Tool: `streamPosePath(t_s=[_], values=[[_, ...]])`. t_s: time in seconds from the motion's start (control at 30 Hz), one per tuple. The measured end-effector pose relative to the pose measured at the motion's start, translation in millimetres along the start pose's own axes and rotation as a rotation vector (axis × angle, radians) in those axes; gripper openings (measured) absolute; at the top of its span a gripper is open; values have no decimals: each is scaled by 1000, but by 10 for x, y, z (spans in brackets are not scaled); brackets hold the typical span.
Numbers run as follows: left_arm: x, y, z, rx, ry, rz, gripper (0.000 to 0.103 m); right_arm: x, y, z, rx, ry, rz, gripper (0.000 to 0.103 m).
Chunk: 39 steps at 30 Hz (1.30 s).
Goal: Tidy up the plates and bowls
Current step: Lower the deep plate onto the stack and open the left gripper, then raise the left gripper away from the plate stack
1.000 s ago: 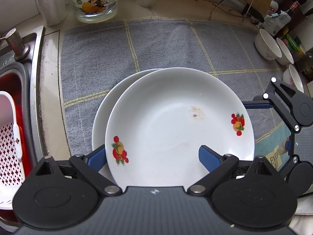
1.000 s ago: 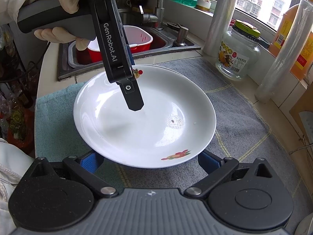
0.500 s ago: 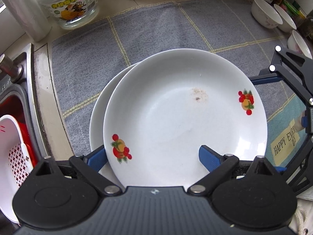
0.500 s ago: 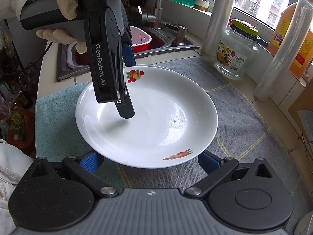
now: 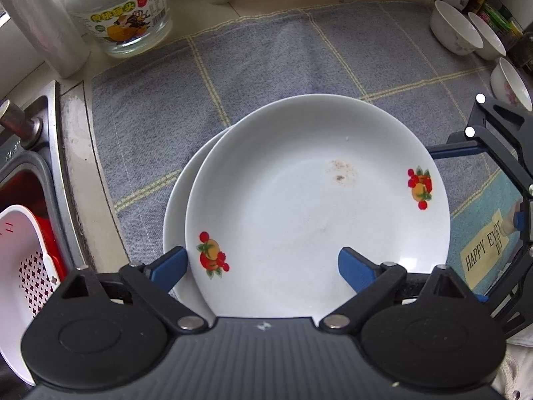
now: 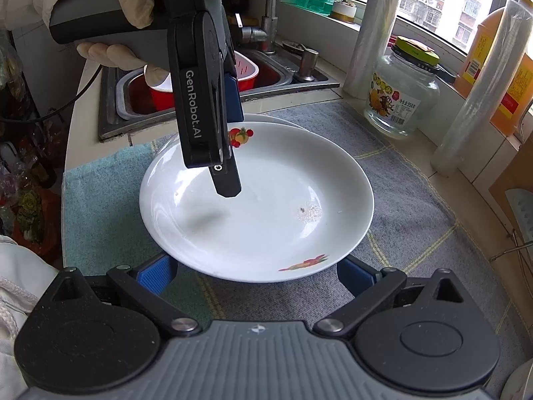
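Top plate [image 5: 316,206] sits offset on a second plate [image 5: 176,200] on the grey towel [image 5: 266,60], nearer its sink-side edge; stacking roughly done. Three bowls [image 5: 454,28] at the towel's far corner remain ungrouped, seen only by left wrist. Left gripper [image 6: 230,153] hangs wide above the plate, holding nothing; right gripper [image 6: 256,275] wide, empty. Right wrist alone shows the gloved hand [image 6: 110,10].

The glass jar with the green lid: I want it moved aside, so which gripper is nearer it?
Right, probably. The right gripper sits at the top plate's near rim; the left gripper hangs over its sink-side edge, across from the glass jar.
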<state>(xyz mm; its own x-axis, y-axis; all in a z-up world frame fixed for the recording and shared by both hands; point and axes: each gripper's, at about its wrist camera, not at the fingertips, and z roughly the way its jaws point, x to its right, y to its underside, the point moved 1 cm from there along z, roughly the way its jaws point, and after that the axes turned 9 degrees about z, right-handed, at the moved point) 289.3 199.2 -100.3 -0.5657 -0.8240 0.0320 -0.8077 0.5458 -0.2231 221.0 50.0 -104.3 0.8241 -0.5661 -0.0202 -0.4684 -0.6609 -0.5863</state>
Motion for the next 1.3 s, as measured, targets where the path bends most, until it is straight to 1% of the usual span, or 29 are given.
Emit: streamPosePath(t_s=[0.17,0.27,0.37,0.47,0.6,0.7,0.77,0.93,1.03,1.1,1.17,1.3], values=[[-14,9,-68,18,-16,-7,97,-28,3,-11,13,-1,-5,103],[-16,49,-145,47,8,-30,97,-2,-32,-33,32,4,7,103],[-18,108,-218,88,-22,-56,97,31,-47,-33,42,3,23,103],[-6,174,-292,164,-47,-96,97,51,-30,-26,44,26,35,103],[110,286,-415,315,-80,-117,98,112,-4,-43,50,44,75,103],[235,345,-500,427,-144,-131,99,177,13,-58,54,86,106,103],[308,356,-542,485,-179,-158,99,226,44,-83,61,111,137,103],[436,357,-602,599,-185,-254,100,358,165,-181,71,186,242,103],[529,315,-628,662,-179,-296,100,429,273,-257,72,252,313,103],[607,292,-621,693,-176,-290,101,478,363,-317,73,300,366,103],[719,250,-576,704,-186,-251,101,522,451,-373,69,343,424,103],[902,141,-463,695,-119,-172,101,587,679,-552,59,435,521,103]])
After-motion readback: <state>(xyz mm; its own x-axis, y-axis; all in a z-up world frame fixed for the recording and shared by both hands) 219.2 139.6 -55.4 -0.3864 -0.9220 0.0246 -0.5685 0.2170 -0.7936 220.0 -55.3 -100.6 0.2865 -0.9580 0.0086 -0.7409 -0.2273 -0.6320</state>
